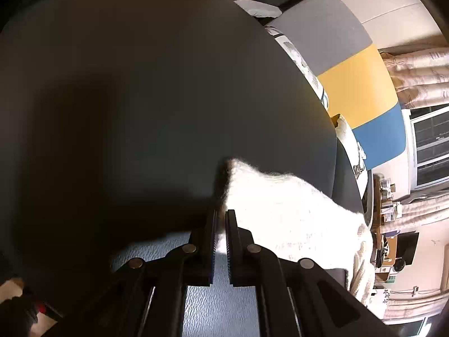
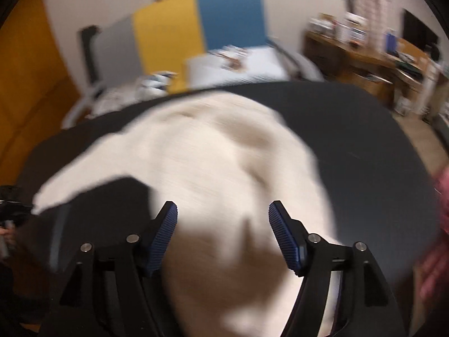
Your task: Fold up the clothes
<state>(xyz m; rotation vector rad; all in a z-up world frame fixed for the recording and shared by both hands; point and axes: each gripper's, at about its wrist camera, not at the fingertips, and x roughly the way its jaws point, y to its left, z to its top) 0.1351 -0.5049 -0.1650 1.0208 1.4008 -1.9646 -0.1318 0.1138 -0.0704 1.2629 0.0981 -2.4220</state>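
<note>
In the left wrist view, the left gripper (image 1: 221, 219) has its jaws pressed almost together, and they pinch an edge of the white knitted garment (image 1: 280, 213). The garment spreads to the right of the fingers and reaches the right edge of the dark round table (image 1: 140, 84). A corner of it stands up just beyond the fingertips. Nearer to the camera, under the fingers, lies a paler textured cloth that is probably the same garment in shadow, though I cannot say for sure. To do this step well, I think this hand should keep its pinch firm and low, so that the edge does not slip and the fold line stays straight.

In the right wrist view, which is blurred, the right gripper (image 2: 223, 216) has its jaws spread wide and nothing is between them. It hangs above the white knitted garment (image 2: 210, 146), which lies on the middle of the dark round table (image 2: 364, 154), with one long part stretching toward the left. A dark shape covers part of its near-left side. In my judgement this hand now needs a new hold on a free edge, and it should close only on one clear layer, so that both hands can carry the cloth over evenly.
</note>
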